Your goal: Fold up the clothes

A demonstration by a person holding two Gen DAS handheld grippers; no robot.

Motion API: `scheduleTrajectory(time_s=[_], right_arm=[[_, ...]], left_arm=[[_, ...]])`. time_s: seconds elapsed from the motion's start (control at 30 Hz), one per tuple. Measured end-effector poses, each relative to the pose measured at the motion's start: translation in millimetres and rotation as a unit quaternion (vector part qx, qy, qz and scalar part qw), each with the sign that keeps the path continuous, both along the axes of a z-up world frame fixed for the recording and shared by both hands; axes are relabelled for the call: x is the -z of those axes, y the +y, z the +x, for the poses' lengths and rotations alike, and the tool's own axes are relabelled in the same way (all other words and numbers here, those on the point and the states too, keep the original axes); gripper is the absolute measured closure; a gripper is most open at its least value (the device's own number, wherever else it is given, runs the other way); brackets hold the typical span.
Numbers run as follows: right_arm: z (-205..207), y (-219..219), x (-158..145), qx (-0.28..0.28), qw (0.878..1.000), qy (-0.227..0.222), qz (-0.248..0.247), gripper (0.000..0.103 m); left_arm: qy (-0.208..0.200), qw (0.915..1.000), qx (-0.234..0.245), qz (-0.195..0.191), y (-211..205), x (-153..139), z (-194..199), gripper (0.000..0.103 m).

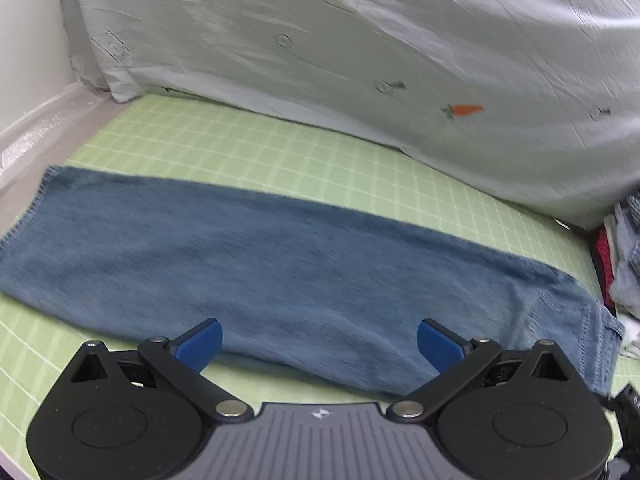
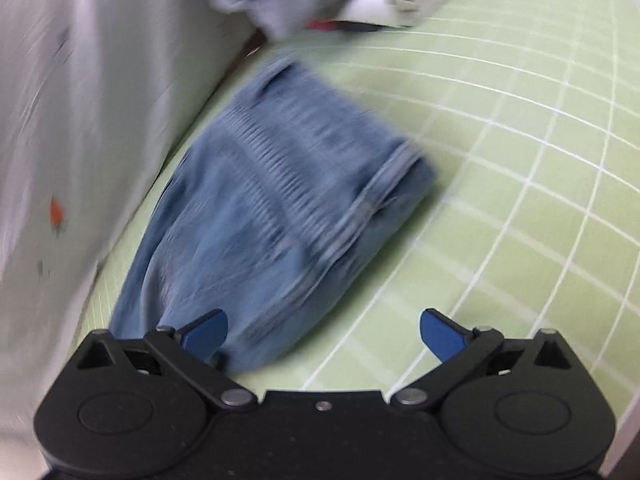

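We see the long blue denim trousers (image 1: 280, 264) lying flat across the green checked bed sheet (image 1: 224, 148), running from nine to four o'clock. Our left claw (image 1: 319, 342) hangs released above their near edge, grasping nothing. Behind, at twelve, lies a pale carrot-print quilt (image 1: 360, 40). At three o'clock a heap of other clothes (image 1: 624, 264) is cut off. In the blurred right view, the right claw (image 2: 324, 334) is spread wide, empty, over the trousers' waistband end (image 2: 280, 184).

Faded blue jeans (image 1: 280, 264), green white-gridded sheet (image 1: 224, 152), pale carrot-print quilt (image 1: 360, 40), blue fingers (image 1: 200, 344)
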State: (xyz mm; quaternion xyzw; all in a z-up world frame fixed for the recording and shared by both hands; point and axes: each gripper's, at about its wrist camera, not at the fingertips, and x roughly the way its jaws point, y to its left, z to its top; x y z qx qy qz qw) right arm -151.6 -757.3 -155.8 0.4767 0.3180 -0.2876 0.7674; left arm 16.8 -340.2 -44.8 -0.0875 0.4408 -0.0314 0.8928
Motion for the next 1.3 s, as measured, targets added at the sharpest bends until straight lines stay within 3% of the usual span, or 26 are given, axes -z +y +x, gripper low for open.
scheduleTrajectory(time_s=[0.13, 0.17, 0.27, 0.33, 0.37, 0.4, 0.47, 0.6, 0.73, 0.77, 0.83, 0.87, 0.9, 0.97, 1.1, 1.23, 1.3], right_arm=[[10, -39, 10, 0.021, 0.998, -0.041, 0.033, 0.003], [17, -45, 13, 0.016, 0.998, -0.042, 0.040, 0.008], [36, -57, 14, -0.017, 0.998, -0.044, 0.042, 0.011], [49, -63, 14, -0.065, 0.996, -0.052, 0.042, 0.047], [56, -66, 14, -0.090, 0.993, -0.056, 0.042, 0.074], [60, -70, 11, -0.107, 0.992, -0.062, 0.031, 0.082], [64, -79, -6, -0.138, 0.987, -0.082, -0.016, 0.086], [60, -98, -58, -0.178, 0.966, -0.110, -0.155, 0.088], [75, -122, -22, -0.166, 0.972, 0.011, -0.164, 0.087], [79, -122, -12, -0.170, 0.971, 0.042, -0.164, 0.081], [82, -115, -15, -0.164, 0.968, 0.056, -0.182, 0.073], [83, -109, -20, -0.164, 0.965, 0.059, -0.196, 0.063], [82, -101, -26, -0.164, 0.960, 0.067, -0.218, 0.039], [84, -84, -33, -0.169, 0.945, 0.076, -0.270, 0.008], [90, -49, -47, -0.178, 0.906, 0.091, -0.372, 0.007], [90, -13, -63, -0.213, 0.902, 0.067, -0.369, 0.002], [90, 15, -69, -0.242, 0.893, 0.057, -0.375, 0.000]], left_arm=[[0.013, 0.9999, 0.004, 0.007, -34, 5, -8, 0.001], [0.014, 0.9999, 0.004, 0.009, -42, 5, -8, 0.001], [0.013, 0.9998, -0.003, 0.014, -62, 4, -9, 0.001], [0.010, 0.9998, -0.009, 0.016, -73, 3, -9, 0.001], [0.007, 0.9998, -0.009, 0.018, -77, 2, -8, 0.001], [0.004, 0.9997, -0.007, 0.022, -82, 1, -9, 0.001], [-0.001, 0.9993, -0.013, 0.035, -89, -2, -9, 0.001], [-0.002, 0.9978, -0.040, 0.053, -92, -6, -11, 0.001], [0.008, 0.9959, -0.067, 0.061, -83, -4, -9, 0.002], [0.008, 0.9952, -0.074, 0.064, -80, -5, -9, 0.002], [0.008, 0.9939, -0.088, 0.067, -71, -5, -11, 0.002], [0.009, 0.9932, -0.094, 0.067, -67, -5, -13, 0.002], [0.012, 0.9928, -0.100, 0.065, -62, -3, -14, 0.002], [0.020, 0.9920, -0.110, 0.060, -52, 0, -15, 0.002], [0.016, 0.9912, -0.124, 0.044, -29, 4, -27, 0.002], [0.017, 0.9911, -0.130, 0.025, 0, 10, -32, 0.002], [0.017, 0.9915, -0.128, 0.014, 17, 13, -31, 0.002]])
